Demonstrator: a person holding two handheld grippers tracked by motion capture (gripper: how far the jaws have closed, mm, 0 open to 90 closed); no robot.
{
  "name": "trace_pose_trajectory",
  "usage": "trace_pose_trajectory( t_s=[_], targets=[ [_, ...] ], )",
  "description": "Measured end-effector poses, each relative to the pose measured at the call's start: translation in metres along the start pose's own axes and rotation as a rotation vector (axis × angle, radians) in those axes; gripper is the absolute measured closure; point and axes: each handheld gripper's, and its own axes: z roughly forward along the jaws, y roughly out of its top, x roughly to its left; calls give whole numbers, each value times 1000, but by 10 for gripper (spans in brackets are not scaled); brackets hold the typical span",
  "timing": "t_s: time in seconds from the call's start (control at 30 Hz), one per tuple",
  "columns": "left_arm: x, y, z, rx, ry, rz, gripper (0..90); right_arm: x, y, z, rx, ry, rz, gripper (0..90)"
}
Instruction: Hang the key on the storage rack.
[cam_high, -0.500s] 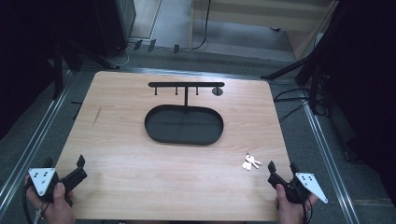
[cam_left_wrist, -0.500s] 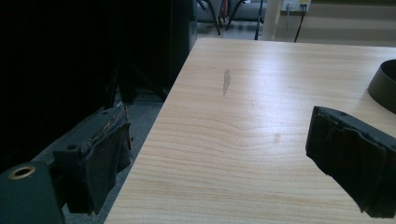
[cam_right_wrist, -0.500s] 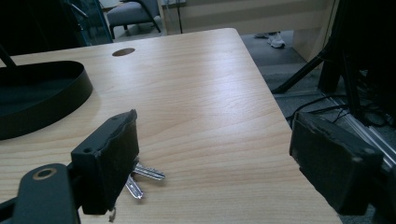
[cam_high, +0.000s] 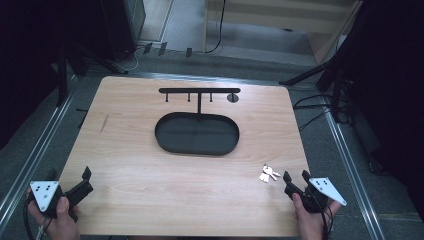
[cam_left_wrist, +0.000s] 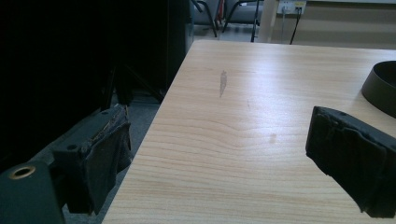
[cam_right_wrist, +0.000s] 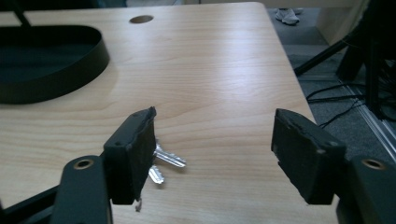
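Since the earlier frame almost nothing is moving: both grippers are sitting at the near table edge as before. I am holding the right gripper (cam_high: 294, 176) with jaws apart, nothing between them, just beside the bunch of keys (cam_high: 269, 173) lying flat on the wooden table (cam_high: 150, 165). The left gripper (cam_high: 86, 176) is idling, jaws apart. The key stand's oval tray (cam_high: 197, 133) is waiting farther off. Risk: flat keys are likely skidding away if a pad nudges them.

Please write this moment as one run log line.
right gripper: open, jaws beside keys, not touching | left gripper: open, holds nothing | tray: empty
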Motion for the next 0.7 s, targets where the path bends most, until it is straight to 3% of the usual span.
trace_pose_trajectory(
  t_s=[0.2,0.4,0.5,0.7],
  targets=[
    [0,0,0,-1,-1,9,69,7,34,4,111,28,-34,330],
    [0,0,0,-3,-1,6,69,15,71,17,309,87,-63,345],
    [0,0,0,-3,-3,3,69,19,89,24,396,77,-100,348],
    [1,0,-1,-1,-5,0,69,30,119,38,546,44,-111,352]
  ],
)
